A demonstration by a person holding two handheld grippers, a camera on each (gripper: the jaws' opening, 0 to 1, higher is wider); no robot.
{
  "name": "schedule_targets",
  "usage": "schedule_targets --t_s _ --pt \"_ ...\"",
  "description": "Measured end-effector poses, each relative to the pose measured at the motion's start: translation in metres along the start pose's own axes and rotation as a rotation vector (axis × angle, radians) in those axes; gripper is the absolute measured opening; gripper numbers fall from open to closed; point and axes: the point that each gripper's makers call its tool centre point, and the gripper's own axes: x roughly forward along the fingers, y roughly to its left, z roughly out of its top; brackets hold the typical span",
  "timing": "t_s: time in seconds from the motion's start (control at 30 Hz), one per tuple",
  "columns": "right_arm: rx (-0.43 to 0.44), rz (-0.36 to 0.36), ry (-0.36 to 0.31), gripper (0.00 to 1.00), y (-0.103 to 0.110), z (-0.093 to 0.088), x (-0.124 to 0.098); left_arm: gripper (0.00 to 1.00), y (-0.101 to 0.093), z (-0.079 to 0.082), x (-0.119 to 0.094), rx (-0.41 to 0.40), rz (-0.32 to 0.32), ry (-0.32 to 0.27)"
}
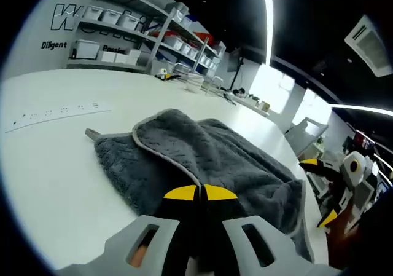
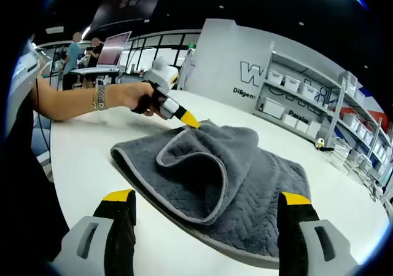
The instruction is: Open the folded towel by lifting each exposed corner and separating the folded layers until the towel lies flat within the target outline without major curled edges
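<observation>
A grey towel (image 1: 209, 159) with a pale hem lies on the white table (image 1: 49, 171), and one layer is folded back over itself in a loose curl (image 2: 202, 165). In the left gripper view my left gripper (image 1: 199, 193) has its yellow-tipped jaws pressed together at the towel's near edge. In the right gripper view that same left gripper (image 2: 187, 118) pinches the towel's far edge, held by a hand (image 2: 132, 94). My right gripper (image 2: 207, 197) stands wide open just in front of the towel, and the right gripper (image 1: 319, 190) also appears beyond the table's right edge.
A strip of small markings (image 1: 58, 111) lies on the table left of the towel. Shelves with white bins (image 1: 123, 24) stand behind the table, and small items (image 1: 190, 79) sit at its far edge. Two people stand at a monitor (image 2: 110, 48) in the background.
</observation>
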Motion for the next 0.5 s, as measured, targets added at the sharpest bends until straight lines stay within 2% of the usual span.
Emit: schedule_targets --t_s 0.2,0.33,0.37,0.5 --pt "0.001 0.007 0.007 0.99 0.002 0.001 0.003 0.02 0.012 0.001 -0.02 -0.003 0.015 0.001" --pt "-0.001 0.012 0.004 0.99 0.003 0.004 0.005 0.02 0.03 0.006 -0.033 -0.003 0.024 0.007" --pt "-0.009 0.013 0.008 0.99 0.004 0.004 0.005 0.02 0.027 0.006 -0.029 -0.007 0.023 0.009" --pt "-0.011 0.02 0.009 0.99 0.005 0.006 0.007 0.02 0.029 0.003 -0.04 -0.001 0.025 0.018"
